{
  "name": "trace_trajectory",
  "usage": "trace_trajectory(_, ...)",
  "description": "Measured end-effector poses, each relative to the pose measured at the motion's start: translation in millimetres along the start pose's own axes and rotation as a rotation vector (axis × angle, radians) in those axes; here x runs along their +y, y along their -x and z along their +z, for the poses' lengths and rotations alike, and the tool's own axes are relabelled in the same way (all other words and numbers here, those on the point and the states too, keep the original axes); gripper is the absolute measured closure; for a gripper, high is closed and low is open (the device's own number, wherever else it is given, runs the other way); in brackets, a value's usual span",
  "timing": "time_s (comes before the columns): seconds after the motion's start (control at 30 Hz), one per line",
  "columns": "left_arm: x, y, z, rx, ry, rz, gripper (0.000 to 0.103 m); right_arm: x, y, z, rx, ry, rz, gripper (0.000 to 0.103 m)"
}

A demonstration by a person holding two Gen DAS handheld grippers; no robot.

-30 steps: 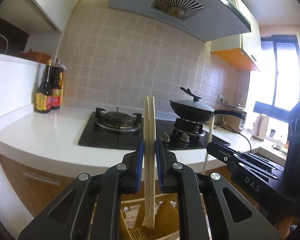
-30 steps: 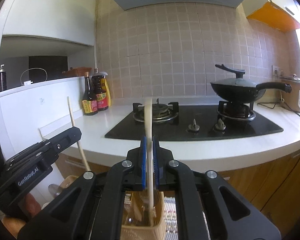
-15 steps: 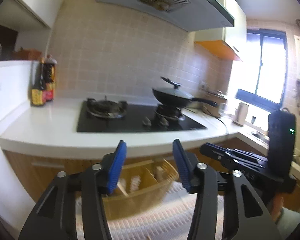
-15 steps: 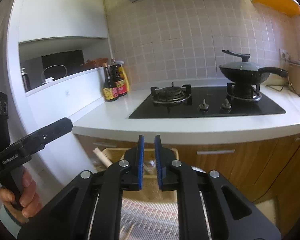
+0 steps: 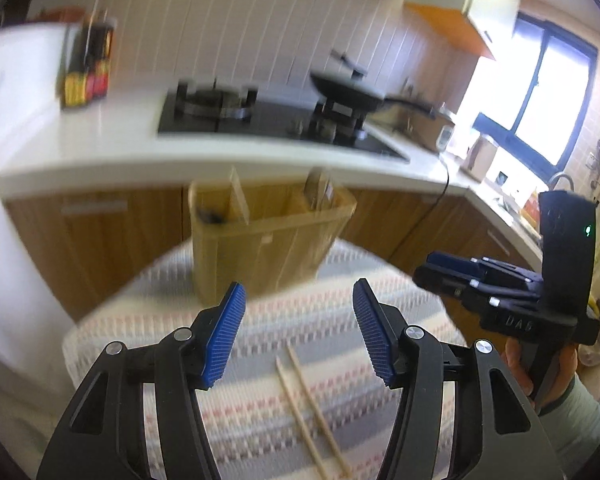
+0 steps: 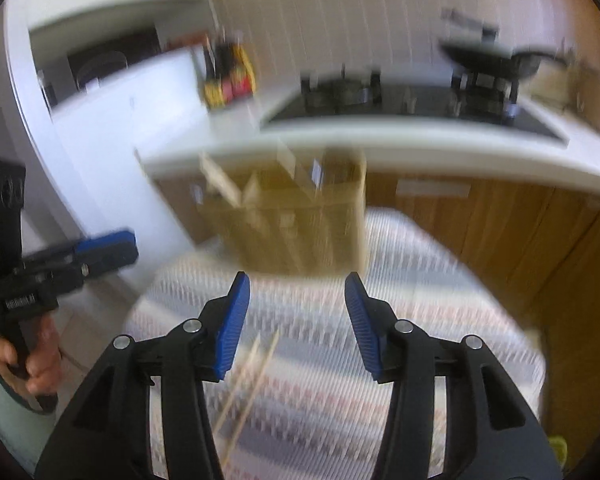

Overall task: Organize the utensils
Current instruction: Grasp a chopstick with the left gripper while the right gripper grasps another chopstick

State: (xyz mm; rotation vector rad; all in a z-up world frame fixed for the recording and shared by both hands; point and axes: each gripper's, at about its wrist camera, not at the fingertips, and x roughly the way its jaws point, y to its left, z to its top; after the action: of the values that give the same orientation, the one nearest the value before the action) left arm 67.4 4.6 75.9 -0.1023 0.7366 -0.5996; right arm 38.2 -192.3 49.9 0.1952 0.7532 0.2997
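A tan divided utensil holder (image 5: 268,236) stands at the far end of a striped cloth (image 5: 260,400); chopsticks lean inside it. It also shows blurred in the right wrist view (image 6: 296,220). A pair of wooden chopsticks (image 5: 308,404) lies on the cloth below my left gripper (image 5: 298,336), which is open and empty. The same pair (image 6: 248,380) lies under the left finger of my right gripper (image 6: 296,324), also open and empty. The right gripper shows in the left wrist view (image 5: 500,292) and the left one in the right wrist view (image 6: 60,268).
A white counter (image 5: 100,152) with a black gas hob (image 5: 260,116), a black pan (image 5: 348,88) and sauce bottles (image 5: 86,68) runs behind the holder. Wooden cabinets (image 5: 100,232) stand below it. A window (image 5: 540,92) is at the right.
Both grippers let go of their chopsticks into the holder, pulled back and tilted down toward the cloth. The right gripper, shut half a second ago, has opened wide.
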Motion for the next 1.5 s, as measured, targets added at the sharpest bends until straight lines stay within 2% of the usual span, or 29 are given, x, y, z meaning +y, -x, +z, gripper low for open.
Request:
trace_trajectory(0.03, 4, -5, -6, 0.021, 0.013, -0.001, 0.048, 3, -12, -11, 0.05, 0.004, -0.008, 0.057)
trace_trajectory(0.17, 26, -39, -37, 0.159, 0.081, -0.02, 0.051, 12, -55, -56, 0.202, -0.02, 0.025, 0.071)
trace_trajectory(0.2, 31, -46, -44, 0.184, 0.101, -0.033, 0.051, 13, -62, -64, 0.222, -0.028, 0.036, 0.075)
trace_trajectory(0.3, 40, -65, -61, 0.245, 0.139, -0.064, 0.059, 22, -83, -90, 0.277, -0.051, 0.066, 0.079)
trace_trajectory(0.43, 39, -76, -73, 0.279, 0.127, -0.062, 0.067, 38, -93, -107, 0.285, -0.029, 0.064, 0.079)
trace_trajectory(0.57, 37, -80, -76, 0.279, 0.137, -0.067, 0.067, 53, -98, -118, 0.284, 0.005, 0.037, 0.079)
trace_trajectory(0.73, 40, -84, -74, 0.28, 0.158, -0.057, 0.067, 74, -99, -129, 0.247, 0.091, -0.063, 0.079)
trace_trajectory(0.77, 40, -86, -75, 0.284, 0.158, -0.053, 0.067, 80, -99, -132, 0.242, 0.116, -0.089, 0.081)
trace_trajectory(0.8, 38, -89, -74, 0.287, 0.156, -0.049, 0.067, 85, -100, -135, 0.236, 0.137, -0.119, 0.09)
trace_trajectory(0.83, 35, -93, -74, 0.293, 0.152, -0.047, 0.067, 88, -100, -138, 0.229, 0.163, -0.15, 0.093)
trace_trajectory(0.97, 29, -103, -78, 0.318, 0.144, -0.057, 0.067, 78, -98, -138, 0.256, 0.148, -0.143, 0.099)
trace_trajectory(1.17, 6, -128, -88, 0.395, 0.078, 0.012, 0.067, 26, -82, -131, 0.271, 0.051, -0.163, 0.099)
trace_trajectory(1.3, -21, -140, -91, 0.411, -0.03, 0.132, 0.067, 1, -73, -130, 0.29, 0.015, -0.17, 0.099)
trace_trajectory(1.33, -28, -143, -91, 0.418, -0.063, 0.175, 0.07, -1, -72, -129, 0.3, 0.007, -0.163, 0.099)
trace_trajectory(1.43, -42, -152, -94, 0.428, -0.162, 0.291, 0.091, -8, -69, -127, 0.318, 0.012, -0.151, 0.099)
trace_trajectory(1.5, -43, -153, -94, 0.429, -0.171, 0.304, 0.095, -11, -73, -121, 0.331, 0.005, -0.137, 0.098)
